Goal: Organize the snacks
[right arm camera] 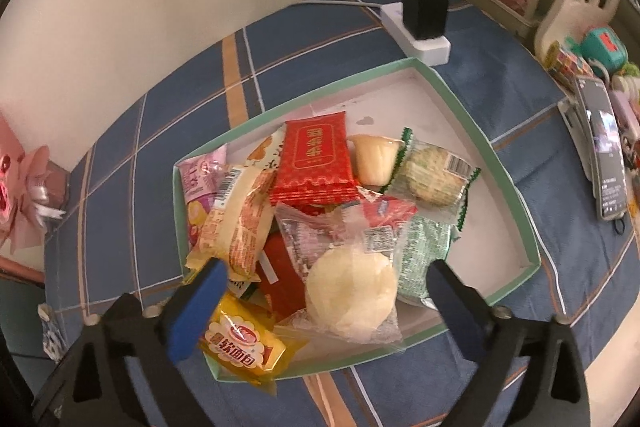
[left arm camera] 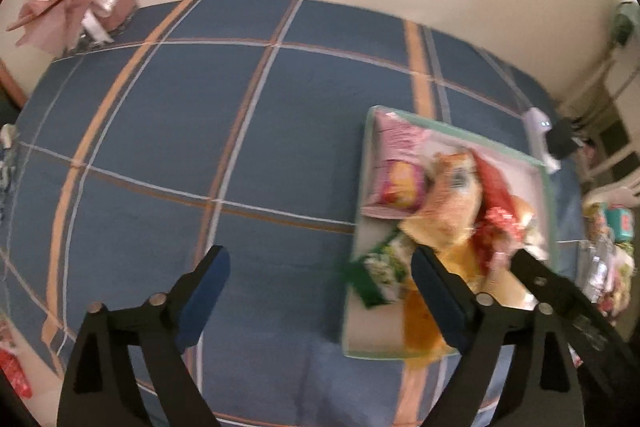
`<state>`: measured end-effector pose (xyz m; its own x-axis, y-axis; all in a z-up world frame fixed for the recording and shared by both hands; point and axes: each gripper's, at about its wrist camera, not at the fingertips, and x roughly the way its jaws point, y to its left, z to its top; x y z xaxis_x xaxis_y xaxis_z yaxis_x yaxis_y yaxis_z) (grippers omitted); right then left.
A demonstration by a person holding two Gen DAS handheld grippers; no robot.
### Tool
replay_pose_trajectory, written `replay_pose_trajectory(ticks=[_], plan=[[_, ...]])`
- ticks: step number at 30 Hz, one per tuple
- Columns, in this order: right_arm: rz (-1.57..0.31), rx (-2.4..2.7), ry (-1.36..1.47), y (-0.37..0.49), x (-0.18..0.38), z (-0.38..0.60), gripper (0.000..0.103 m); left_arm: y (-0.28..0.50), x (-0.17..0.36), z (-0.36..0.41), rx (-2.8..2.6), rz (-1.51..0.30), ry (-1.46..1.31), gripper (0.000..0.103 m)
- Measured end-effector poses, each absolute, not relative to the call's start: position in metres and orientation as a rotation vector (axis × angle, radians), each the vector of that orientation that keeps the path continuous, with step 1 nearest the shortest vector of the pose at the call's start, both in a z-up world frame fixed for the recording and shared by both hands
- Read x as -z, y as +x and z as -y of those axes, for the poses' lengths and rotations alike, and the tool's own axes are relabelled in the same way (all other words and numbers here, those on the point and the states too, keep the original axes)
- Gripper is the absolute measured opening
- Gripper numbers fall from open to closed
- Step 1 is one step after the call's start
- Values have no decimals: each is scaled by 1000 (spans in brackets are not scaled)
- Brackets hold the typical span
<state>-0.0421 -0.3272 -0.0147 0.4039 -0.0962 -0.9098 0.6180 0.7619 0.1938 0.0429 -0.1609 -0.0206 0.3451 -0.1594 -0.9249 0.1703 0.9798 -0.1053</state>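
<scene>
Partly buried red box (right arm camera: 280, 283) under heaped snack packets (right arm camera: 344, 227).

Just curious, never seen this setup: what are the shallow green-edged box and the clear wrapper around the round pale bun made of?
Shallow green-edged box: probably cardboard, matte white inside, thin straight walls. Clear wrapper around the round pale bun: thin glossy plastic film, crinkled and see-through.
</scene>
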Motion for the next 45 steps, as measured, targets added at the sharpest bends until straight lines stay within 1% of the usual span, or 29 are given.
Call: replay_pose_trajectory(ticks=[8, 15, 27, 45], plan=[[-1069, 445, 470, -34, 12, 312, 103, 52, 30, 147, 121, -1183, 40, 102], [-1063, 420, 412, -34, 6, 293, 103, 56, 27, 128, 88, -1179, 61, 102], [-1040, 388, 317, -54, 4, 254, 103, 35, 23, 104, 78, -1170, 110, 102], [-1012, 371, 302, -89, 6, 237, 103, -11, 17, 81, 163, -1134, 112, 102]])
